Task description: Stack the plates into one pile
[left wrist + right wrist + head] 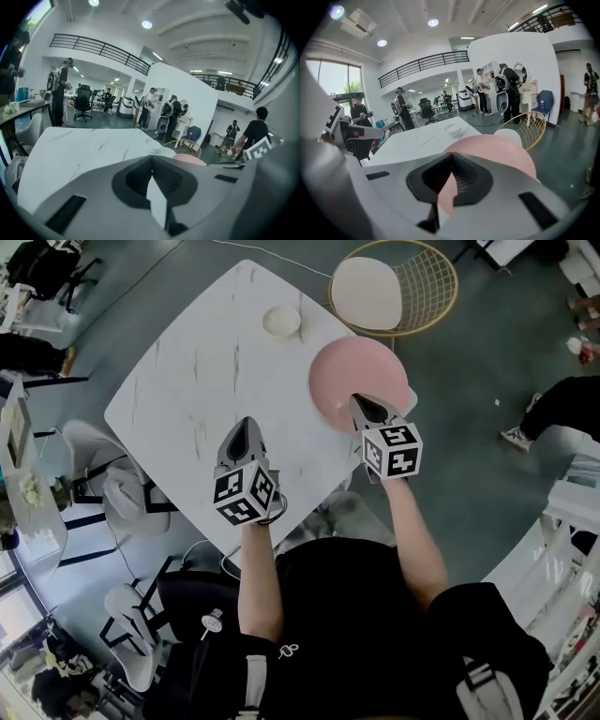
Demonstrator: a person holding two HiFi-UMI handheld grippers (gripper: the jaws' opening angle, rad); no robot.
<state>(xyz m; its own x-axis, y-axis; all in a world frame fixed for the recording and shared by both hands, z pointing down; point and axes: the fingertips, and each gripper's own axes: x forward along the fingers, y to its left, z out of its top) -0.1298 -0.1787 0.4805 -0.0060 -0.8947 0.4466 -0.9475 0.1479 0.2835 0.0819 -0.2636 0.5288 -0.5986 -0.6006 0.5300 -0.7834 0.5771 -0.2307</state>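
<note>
Two dishes apart on table (187, 381) — pink plate (352, 371), white bowl (281, 321) | left gripper (246, 422), right gripper (359, 400) — pressed together

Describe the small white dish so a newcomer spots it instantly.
On the white marble table, look to the far side, near the gold wire chair. The small white dish sits there alone, far smaller than the pink plate and nearly table-coloured.

Head view: high up, looking steeply down on the whole tabletop (187, 371). Left gripper view: tight behind its fingers (89, 187), low, facing across the tabletop. Right gripper view: same, fingers (515, 183) at the pink plate (497, 150). All three share the plate and the yellow chair (422, 287).
</note>
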